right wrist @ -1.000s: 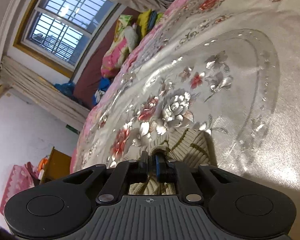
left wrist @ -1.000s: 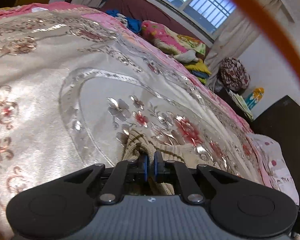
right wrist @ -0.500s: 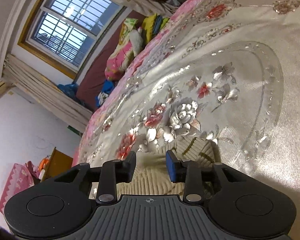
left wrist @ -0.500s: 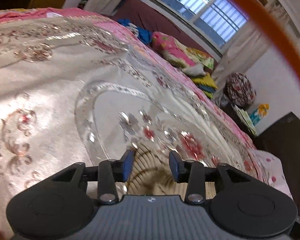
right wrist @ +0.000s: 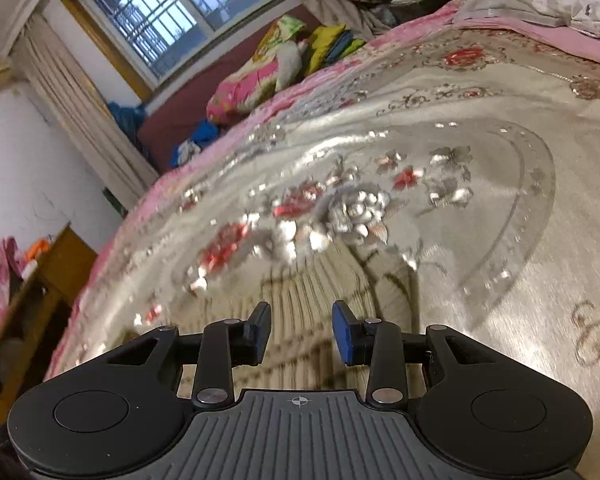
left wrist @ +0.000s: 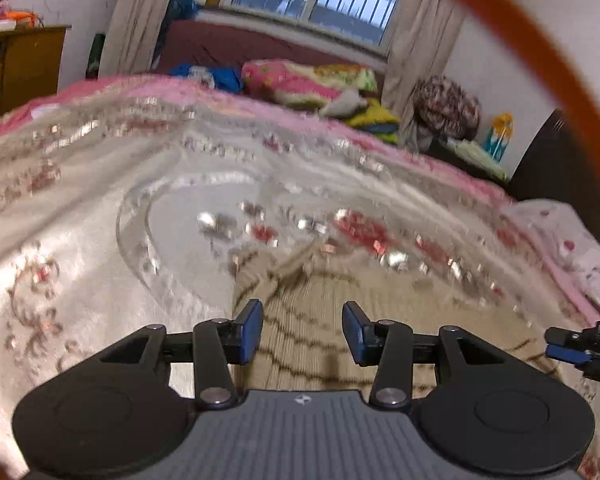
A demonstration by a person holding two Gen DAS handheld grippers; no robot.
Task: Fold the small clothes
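— Well, where's the garment (left wrist: 308, 320)?
— On the bed (left wrist: 80, 216), at its near side — a beige knit with dark lines, lying flat below both grippers.
— And the jaws?
— The left gripper (left wrist: 302, 330) is opening, nothing pinched between its pads; the cloth only shows beneath the gap. The right gripper (right wrist: 301, 330) stands apart too, holding nothing.
— Anything else?
— Pillows (left wrist: 300, 80) far off, by the window (right wrist: 152, 20).
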